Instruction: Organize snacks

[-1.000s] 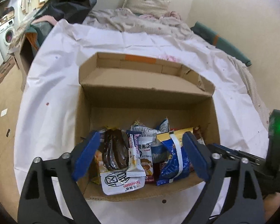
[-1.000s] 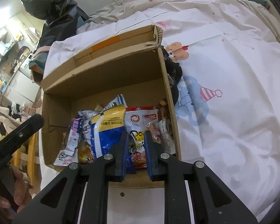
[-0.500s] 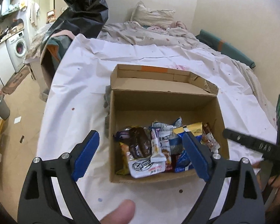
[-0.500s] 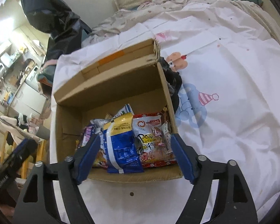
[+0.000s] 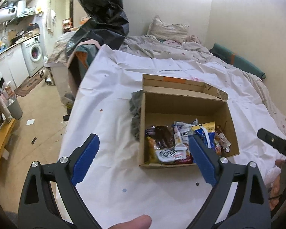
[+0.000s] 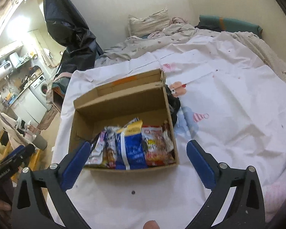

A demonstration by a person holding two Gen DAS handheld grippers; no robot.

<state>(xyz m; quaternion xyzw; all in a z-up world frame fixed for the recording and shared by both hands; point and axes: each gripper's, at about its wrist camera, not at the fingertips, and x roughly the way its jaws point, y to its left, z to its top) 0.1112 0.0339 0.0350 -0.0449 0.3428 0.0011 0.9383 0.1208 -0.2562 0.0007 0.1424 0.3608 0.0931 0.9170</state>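
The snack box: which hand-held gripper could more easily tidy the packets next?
Probably the right hand-held gripper. Its jaws are opening, empty, and the cardboard box of snack packets sits centred between them. The left hand-held gripper, open too, sees the box off towards its right finger.

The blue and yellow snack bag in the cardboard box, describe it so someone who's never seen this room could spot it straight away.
On the bed's white sheet stands an open cardboard box with snack packets lined up along its near side. Among them, the blue and yellow snack bag stands about mid-row. It is the only deep blue one, with a yellow top and a white stripe down its front; a red and orange packet is beside it.
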